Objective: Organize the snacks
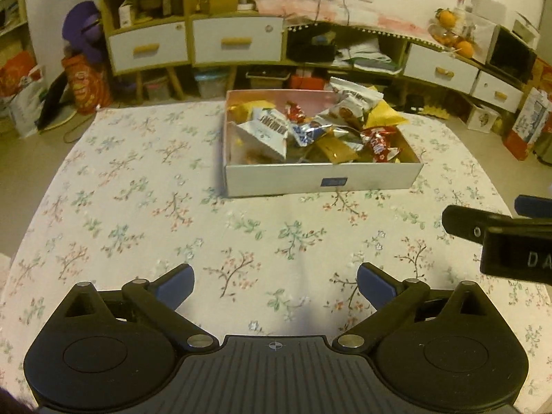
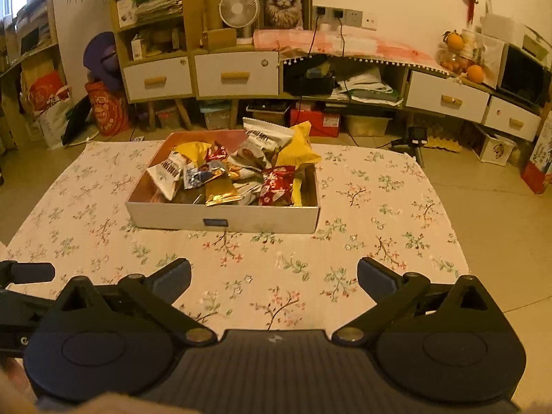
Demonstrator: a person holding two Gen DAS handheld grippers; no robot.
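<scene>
A shallow white cardboard box [image 1: 276,181] sits on the floral cloth, filled with several snack packets: white [image 1: 265,131], red [image 1: 377,143], yellow [image 1: 383,115] and gold ones. The same box [image 2: 172,219] shows in the right wrist view with its packets [image 2: 262,145] heaped inside. My left gripper [image 1: 275,286] is open and empty, hovering over the cloth short of the box. My right gripper [image 2: 274,281] is open and empty, also short of the box. The right gripper's body [image 1: 500,238] shows at the right edge of the left wrist view.
The floral cloth [image 2: 379,214] covers a low surface with floor around it. Behind stand wooden shelves with white drawers [image 2: 238,76], a fan [image 2: 238,8], a cat picture [image 2: 283,0], oranges [image 2: 474,72] and bags on the floor [image 2: 107,110].
</scene>
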